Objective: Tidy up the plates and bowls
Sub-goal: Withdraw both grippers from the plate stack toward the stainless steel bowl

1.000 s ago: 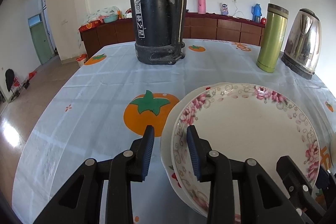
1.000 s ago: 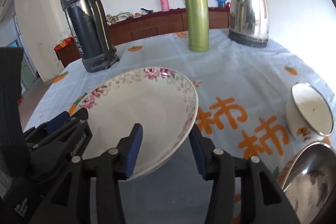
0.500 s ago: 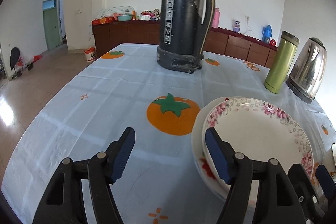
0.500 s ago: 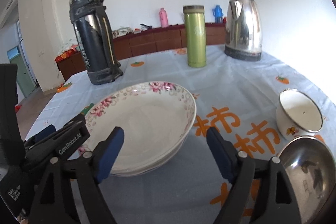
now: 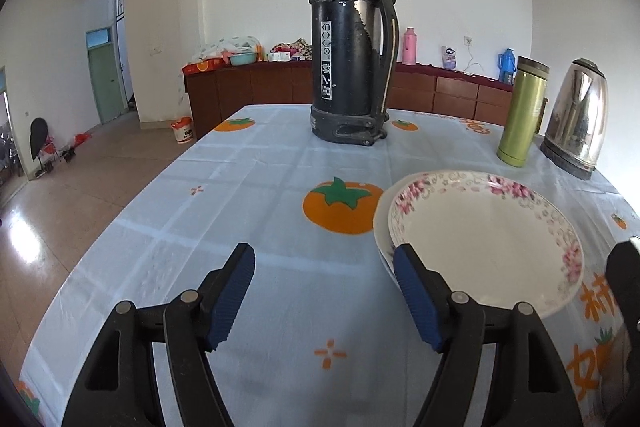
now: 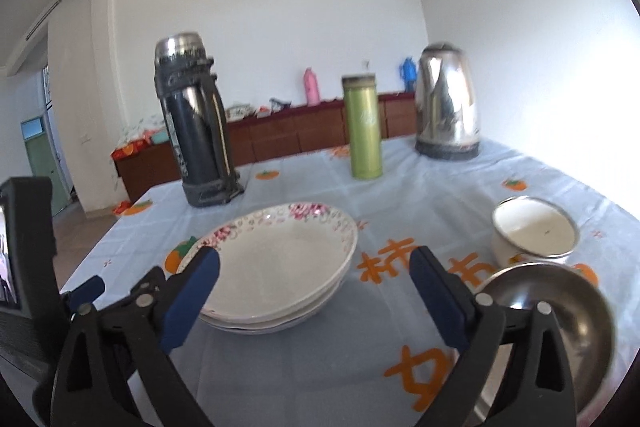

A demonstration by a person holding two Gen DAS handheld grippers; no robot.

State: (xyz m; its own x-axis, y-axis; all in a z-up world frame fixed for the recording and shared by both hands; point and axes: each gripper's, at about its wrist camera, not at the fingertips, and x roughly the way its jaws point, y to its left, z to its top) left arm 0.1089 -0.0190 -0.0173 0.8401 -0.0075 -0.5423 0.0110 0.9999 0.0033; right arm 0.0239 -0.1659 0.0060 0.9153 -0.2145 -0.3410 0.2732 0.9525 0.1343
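Steel is what your next move most likely turns on: the metal bowl (image 6: 548, 311) lies low and to the right of your right tongs (image 6: 314, 301), just past the right finger and partly behind it, with the white enamel bowl (image 6: 534, 231) a little farther out on that same side. Your right tongs stand wide and hold nothing; your left tongs (image 5: 324, 301) are also wide and empty. Stacked floral plates (image 6: 280, 263) sit on the counter (image 6: 440, 187) ahead and a little left of your right tongs, and in the left wrist view the stack (image 5: 480, 235) lies right of the left tongs, its near rim just beside the right finger. Your right hand looks the nearer one to both bowls; round as they are, no axis matters, only which rim you reach. You cannot see the metal bowl's near edge, cut off by the frame and the finger. Motion blur softens the right view. How many plates lie under the top one is hard to count.
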